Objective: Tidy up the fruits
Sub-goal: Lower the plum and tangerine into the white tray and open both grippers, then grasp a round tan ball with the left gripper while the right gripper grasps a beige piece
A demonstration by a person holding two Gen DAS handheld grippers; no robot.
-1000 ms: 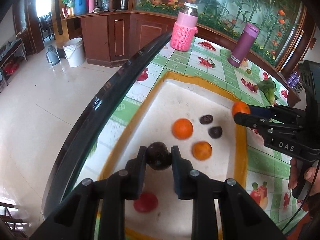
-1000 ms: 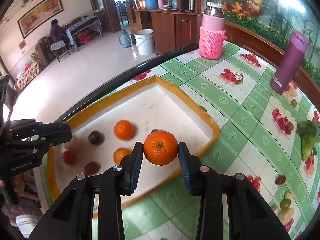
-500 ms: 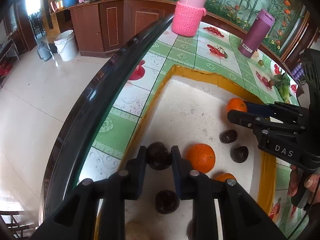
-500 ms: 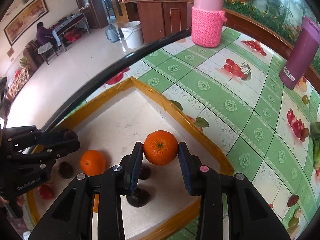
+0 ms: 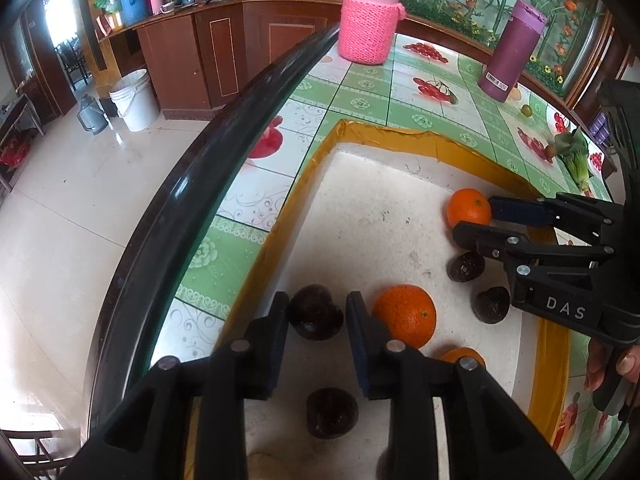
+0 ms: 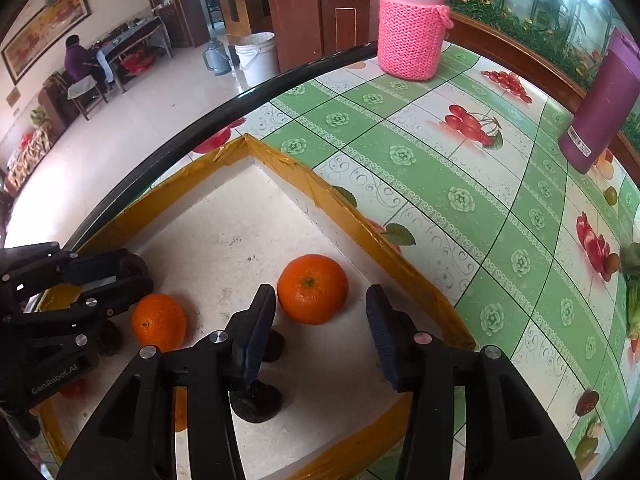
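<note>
Both grippers – left [image 5: 316,316], right [image 6: 320,312] – have just been opening, dark fruit [image 5: 315,317] and orange [image 6: 312,289] loose between them in the tray [image 5: 384,142] – nearly sorted, apparently.

A: What finish does the tray [image 6: 276,154] show?
B: A matt, scuffed white floor, its rim wrapped in glossy yellow tape.

A: And the fruit?
B: Each orange [image 6: 312,289] has dimpled, faintly shiny peel; the dark fruit [image 5: 315,312] looks dull and wrinkled.

A: The surroundings?
B: The tablecloth [image 6: 440,168] looks like smooth printed plastic, the pink jar sleeve [image 6: 411,38] is knitted yarn, the purple bottle [image 5: 510,50] satin-smooth, and the cabinet [image 5: 224,52] polished wood.
</note>
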